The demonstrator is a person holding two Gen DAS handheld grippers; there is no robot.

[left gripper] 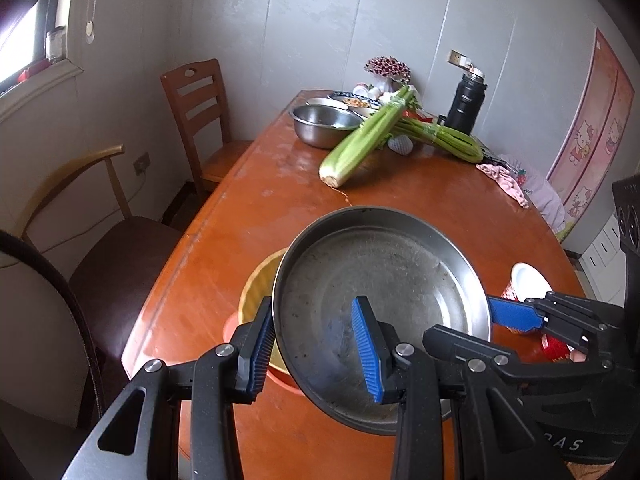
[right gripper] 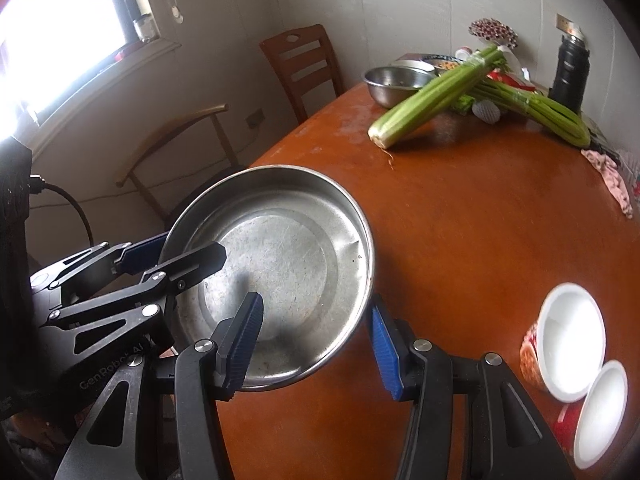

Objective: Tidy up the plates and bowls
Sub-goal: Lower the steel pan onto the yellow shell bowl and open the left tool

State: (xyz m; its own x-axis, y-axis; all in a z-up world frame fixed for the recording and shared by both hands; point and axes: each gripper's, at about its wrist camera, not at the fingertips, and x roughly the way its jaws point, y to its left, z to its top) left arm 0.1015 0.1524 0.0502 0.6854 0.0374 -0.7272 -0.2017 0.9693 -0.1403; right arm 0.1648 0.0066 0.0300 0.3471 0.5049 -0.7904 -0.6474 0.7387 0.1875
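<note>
both grippers clamp the shallow steel pan point(left gripper: 380, 280) by its rim, the left gripper point(left gripper: 316, 344) and right gripper point(right gripper: 316, 344) on opposite sides, above the wooden table point(left gripper: 400, 188).

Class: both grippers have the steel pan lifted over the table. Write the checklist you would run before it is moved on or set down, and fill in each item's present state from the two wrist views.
1. Left gripper straddles the steel pan rim, one finger inside: ok.
2. Right gripper straddles the opposite rim: ok.
3. Pan empty, nothing to spill: ok.
4. Pan level: not ok, tilted.
5. Yellow bowl below is clear of the pan: cannot tell.
6. White bowls stand apart from the pan: ok.
</note>
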